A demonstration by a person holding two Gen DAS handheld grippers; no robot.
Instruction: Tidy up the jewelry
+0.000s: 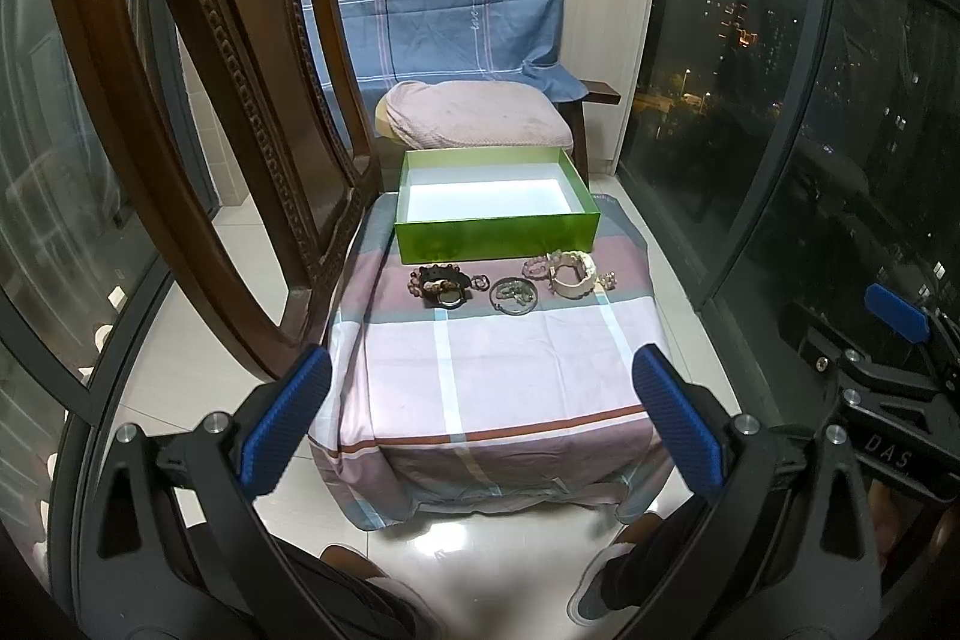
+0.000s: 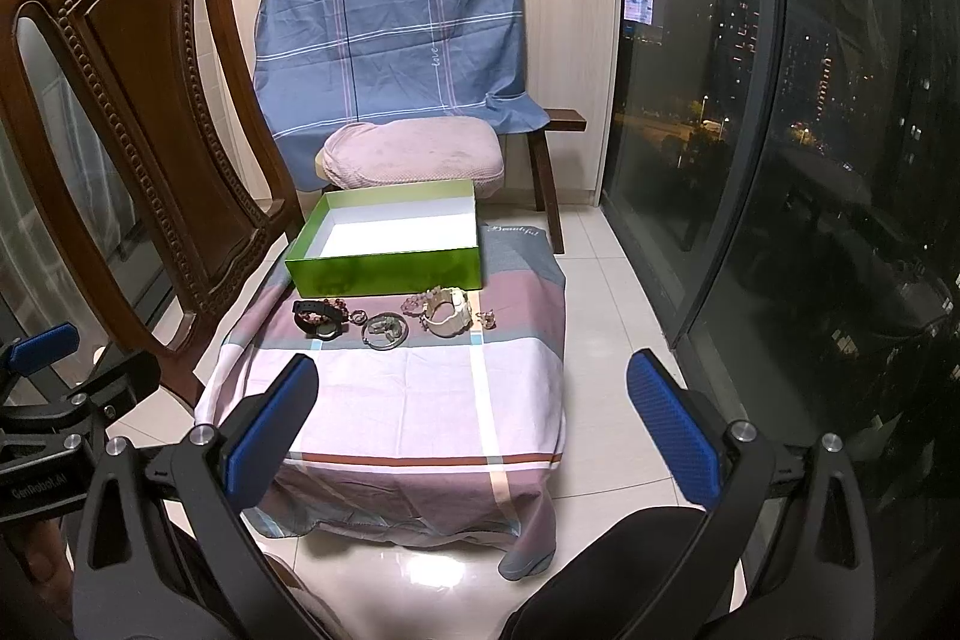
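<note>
Two grippers, your left gripper [image 1: 480, 424] and right gripper [image 2: 471, 421], hang short of the near edge of the cloth-covered desk [image 2: 396, 400], fingers spread wide and holding nothing. That broad bare stretch of cloth gives you clear room to approach. Beyond it the jewelry [image 1: 510, 283] lies in a loose row, just before the green box [image 1: 495, 226], which stands open and empty, presumably to receive it. A wooden chair [image 1: 198, 100] crowds the left side.

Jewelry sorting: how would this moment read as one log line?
stage: not started | left gripper: open, empty | right gripper: open, empty | green box: empty | bracelets: in row on cloth, before box
</note>
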